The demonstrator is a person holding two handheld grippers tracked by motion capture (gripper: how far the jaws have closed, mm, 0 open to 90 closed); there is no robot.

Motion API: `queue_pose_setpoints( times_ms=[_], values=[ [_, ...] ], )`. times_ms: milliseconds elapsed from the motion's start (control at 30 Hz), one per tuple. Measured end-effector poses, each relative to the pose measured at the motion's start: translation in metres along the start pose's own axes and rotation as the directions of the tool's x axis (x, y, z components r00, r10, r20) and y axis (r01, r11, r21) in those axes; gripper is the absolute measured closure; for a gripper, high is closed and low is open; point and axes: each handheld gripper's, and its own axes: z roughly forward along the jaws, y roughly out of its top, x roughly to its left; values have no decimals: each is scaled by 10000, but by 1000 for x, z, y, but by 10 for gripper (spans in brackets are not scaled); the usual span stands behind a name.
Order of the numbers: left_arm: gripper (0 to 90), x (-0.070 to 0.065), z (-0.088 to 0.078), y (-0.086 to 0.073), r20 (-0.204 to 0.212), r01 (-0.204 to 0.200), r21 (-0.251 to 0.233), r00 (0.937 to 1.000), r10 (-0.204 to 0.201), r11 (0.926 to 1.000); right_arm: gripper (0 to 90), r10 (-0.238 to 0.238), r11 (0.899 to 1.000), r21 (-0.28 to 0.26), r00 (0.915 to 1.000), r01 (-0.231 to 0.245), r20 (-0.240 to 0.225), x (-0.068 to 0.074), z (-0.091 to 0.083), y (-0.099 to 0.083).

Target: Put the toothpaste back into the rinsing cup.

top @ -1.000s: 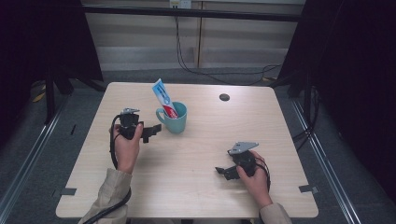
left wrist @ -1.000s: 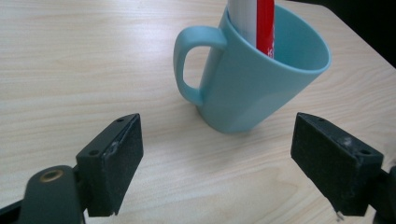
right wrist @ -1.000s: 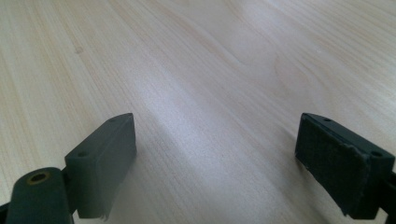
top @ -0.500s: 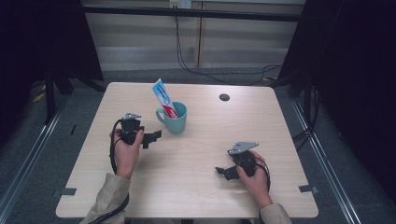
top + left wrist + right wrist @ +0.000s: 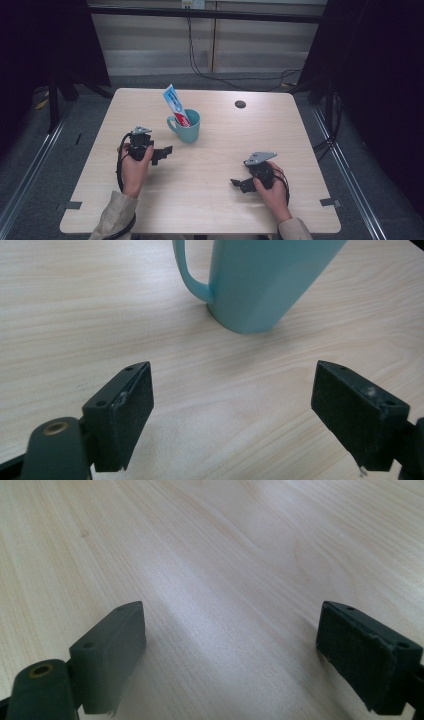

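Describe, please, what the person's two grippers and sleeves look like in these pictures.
Both are black handheld tools. The left gripper and right gripper each carry a grey three-cornered plate on top and trail a black cable. In the gripper views, each has two blocky black jaws with rough, matte pads and small screw holes. The sleeves are beige.

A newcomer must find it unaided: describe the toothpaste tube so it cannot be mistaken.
Start at the light wooden table and find the teal mug near its middle. The toothpaste tube stands in that mug, leaning left, a white, blue and red tube poking above the rim.
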Motion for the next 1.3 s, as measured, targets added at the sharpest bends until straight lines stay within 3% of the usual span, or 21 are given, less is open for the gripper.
queue_pose_setpoints(
  times_ms=[667, 1300],
  values=[
    [176, 0, 2, -21, -110, -378, 341, 9992, 382, 9987, 119, -1, 10000, -2, 10000, 1, -1, 0, 0, 0],
    [180, -6, 8, -41, -445, -1259, 676, 9906, 1291, 9897, 118, 3, 10000, -6, 10000, -3, 0, 0, 0, 0]
  ],
)
